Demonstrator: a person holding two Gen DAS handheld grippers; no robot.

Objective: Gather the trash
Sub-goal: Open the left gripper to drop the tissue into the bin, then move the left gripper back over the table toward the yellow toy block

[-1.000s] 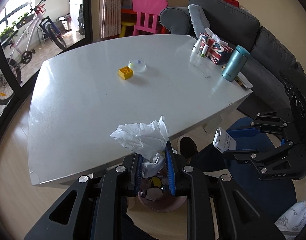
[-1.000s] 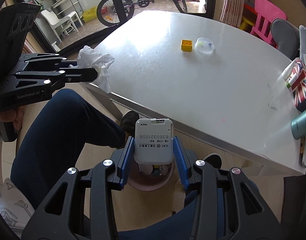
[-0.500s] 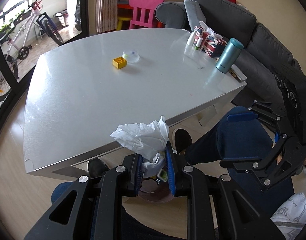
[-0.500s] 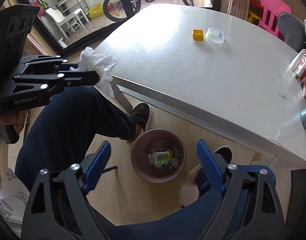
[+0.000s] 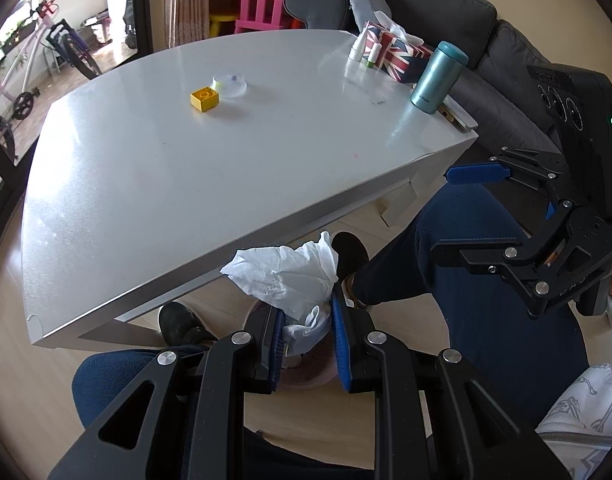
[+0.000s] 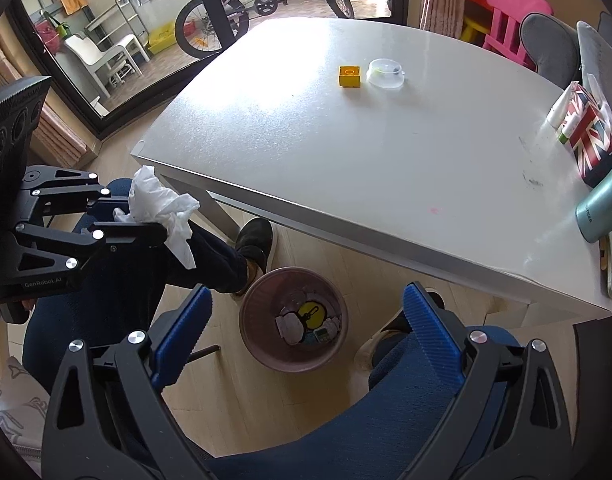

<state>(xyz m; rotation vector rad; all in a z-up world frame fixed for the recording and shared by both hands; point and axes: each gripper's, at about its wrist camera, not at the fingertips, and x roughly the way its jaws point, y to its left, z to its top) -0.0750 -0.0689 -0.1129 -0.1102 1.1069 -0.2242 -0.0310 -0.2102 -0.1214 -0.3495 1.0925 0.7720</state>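
My left gripper (image 5: 306,312) is shut on a crumpled white tissue (image 5: 286,276) and hangs over the floor just off the table's near edge. Below it shows part of a round pinkish bin (image 5: 306,376). The right wrist view has the same tissue (image 6: 158,204) in the left gripper (image 6: 146,216) at the left. My right gripper (image 6: 306,300) hangs above the bin (image 6: 266,360); its jaws are opening, with nothing between them. Several bits of trash lie in the bin, among them a small white gadget with a green screen (image 6: 321,335).
The white table (image 6: 385,160) carries a yellow brick (image 6: 349,76), a clear round lid (image 6: 385,74), a flag-pattern tissue box (image 6: 589,140) and a teal flask (image 6: 601,208). A person's legs in blue trousers (image 6: 118,280) and dark shoes (image 6: 254,240) flank the bin.
The right gripper's jaws spread wide and let go of the white gadget, which now lies in the bin. The left gripper has drifted with the tissue, staying shut.
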